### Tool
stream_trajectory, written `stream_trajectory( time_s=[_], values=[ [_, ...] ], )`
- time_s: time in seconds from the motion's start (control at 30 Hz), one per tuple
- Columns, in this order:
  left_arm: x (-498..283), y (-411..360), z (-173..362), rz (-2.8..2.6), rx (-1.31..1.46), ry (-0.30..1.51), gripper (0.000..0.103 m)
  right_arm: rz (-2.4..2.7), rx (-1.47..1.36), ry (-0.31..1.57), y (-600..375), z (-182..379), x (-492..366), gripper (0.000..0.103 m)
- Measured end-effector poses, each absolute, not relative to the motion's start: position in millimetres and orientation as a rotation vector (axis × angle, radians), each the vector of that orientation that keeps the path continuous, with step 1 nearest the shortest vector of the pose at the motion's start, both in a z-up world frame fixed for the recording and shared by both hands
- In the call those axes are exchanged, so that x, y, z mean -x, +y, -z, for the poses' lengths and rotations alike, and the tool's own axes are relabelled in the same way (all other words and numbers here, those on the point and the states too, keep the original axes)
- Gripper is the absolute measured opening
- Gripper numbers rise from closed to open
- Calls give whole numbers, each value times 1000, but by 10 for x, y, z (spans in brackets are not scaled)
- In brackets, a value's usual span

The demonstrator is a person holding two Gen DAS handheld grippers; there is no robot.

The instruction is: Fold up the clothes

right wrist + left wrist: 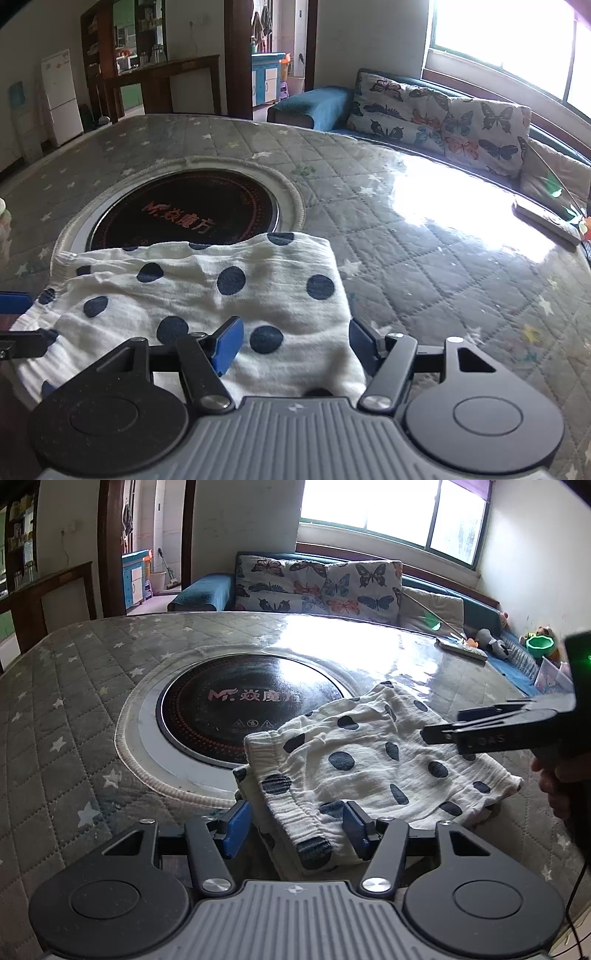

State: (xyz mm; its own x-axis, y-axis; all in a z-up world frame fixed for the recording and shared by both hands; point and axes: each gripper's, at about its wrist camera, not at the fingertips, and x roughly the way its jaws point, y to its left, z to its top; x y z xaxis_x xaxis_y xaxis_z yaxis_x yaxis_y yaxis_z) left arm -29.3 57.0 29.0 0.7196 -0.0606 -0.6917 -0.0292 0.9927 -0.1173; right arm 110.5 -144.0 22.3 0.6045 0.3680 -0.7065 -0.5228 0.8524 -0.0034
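Observation:
A white garment with dark blue dots (369,771) lies folded on the table, partly over the black round cooktop (236,709). My left gripper (295,829) is open, its blue pads either side of the garment's near elastic edge. My right gripper (291,343) is open over the garment's (236,288) near right corner. It also shows from the side in the left wrist view (443,727), hovering over the cloth's right part.
The table has a grey quilted cover with stars (74,709) under a glossy sheet. A flat remote-like object (461,648) lies at the far right edge. A sofa with butterfly cushions (317,587) stands behind the table.

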Motion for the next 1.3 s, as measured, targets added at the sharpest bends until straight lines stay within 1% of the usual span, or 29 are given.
stream_trajectory(
  time_s=[0.03, 0.07, 0.23, 0.4, 0.47, 0.57, 0.63, 0.67, 0.77, 0.83, 0.93, 1.03, 1.3],
  values=[
    [292, 577, -285, 15, 130, 771, 60, -520, 213, 761, -1472, -232, -1084, 71],
    [286, 586, -279, 10, 137, 775, 60, -520, 207, 760, -1504, -240, -1063, 74],
    [262, 644, -271, 0, 192, 793, 61, -499, 177, 769, -1713, -250, -1009, 74],
    [276, 634, -256, -19, 195, 803, 67, -490, 113, 771, -1896, -244, -906, 75],
    [284, 629, -249, -26, 192, 812, 68, -498, 96, 762, -1939, -266, -834, 79],
    [308, 620, -244, -40, 185, 815, 76, -518, 102, 747, -1929, -300, -716, 82],
    [329, 614, -249, -55, 176, 818, 83, -533, 107, 737, -1913, -323, -626, 85],
    [344, 609, -254, -61, 169, 816, 84, -539, 106, 734, -1897, -334, -582, 87],
    [392, 592, -268, -77, 147, 809, 90, -561, 122, 723, -1828, -346, -458, 90],
    [429, 582, -277, -87, 133, 802, 96, -573, 142, 715, -1785, -348, -384, 93],
    [480, 569, -281, -99, 116, 799, 101, -579, 177, 702, -1735, -357, -290, 95],
    [538, 560, -273, -109, 104, 801, 103, -586, 204, 689, -1693, -360, -189, 98],
    [640, 597, -224, -119, 116, 830, 103, -576, 246, 676, -1640, -310, -10, 100]
  ],
)
